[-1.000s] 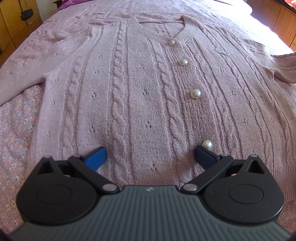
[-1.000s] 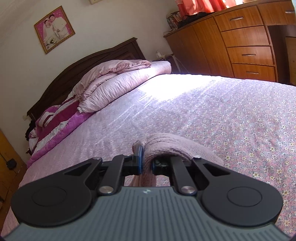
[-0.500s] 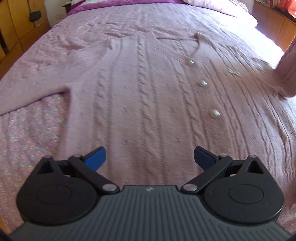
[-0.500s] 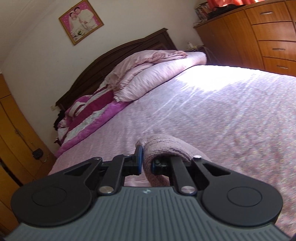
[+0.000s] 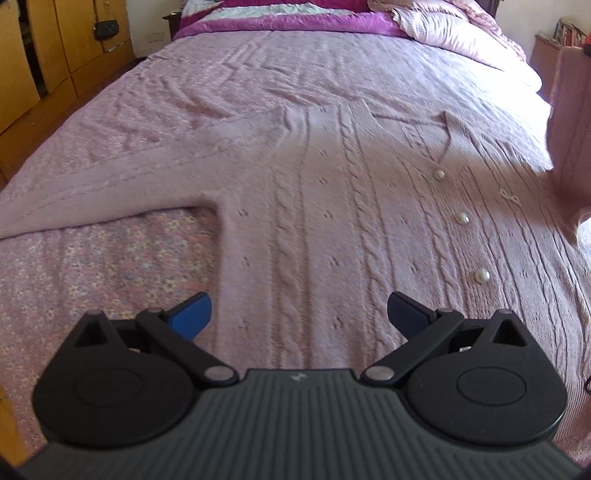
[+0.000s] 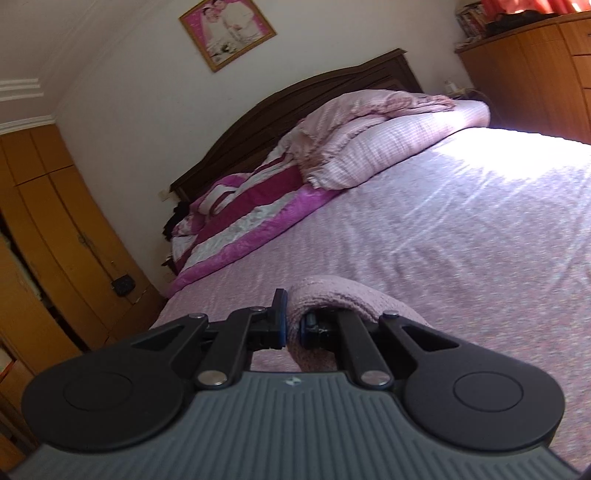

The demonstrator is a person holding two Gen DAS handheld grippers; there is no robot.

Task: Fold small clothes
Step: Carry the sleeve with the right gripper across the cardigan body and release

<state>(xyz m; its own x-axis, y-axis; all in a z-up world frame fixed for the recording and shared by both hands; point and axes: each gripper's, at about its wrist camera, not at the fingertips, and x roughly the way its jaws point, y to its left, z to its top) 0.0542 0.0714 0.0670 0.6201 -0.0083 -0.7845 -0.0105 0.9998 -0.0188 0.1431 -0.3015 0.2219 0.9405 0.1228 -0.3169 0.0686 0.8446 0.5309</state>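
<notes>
Pulling back and tilting up since a second ago, the left gripper (image 5: 297, 314) is now taking in the bed's (image 5: 92, 266) far end, where earlier the cardigan (image 5: 314, 221) filled its view. Its jaws are standing wide apart, released, hovering over the cardigan's lower body. The cardigan is lying flat on the bed, long axis running from the gripper toward the pillows (image 5: 450, 26), neckline at the far end. It is pale mauve cable knit with pearl buttons (image 5: 482, 275) in a row down the front. One sleeve is stretching left across the floral sheet; the other sleeve (image 5: 569, 129) is hanging lifted at the right edge.

Rising in the right wrist view, the right gripper (image 6: 291, 326) is showing more wall and the picture (image 6: 227, 31) than before. Its jaws are staying clenched on a fold of the sleeve (image 6: 332, 295), which is draping over the right finger above the bed (image 6: 461, 240).
</notes>
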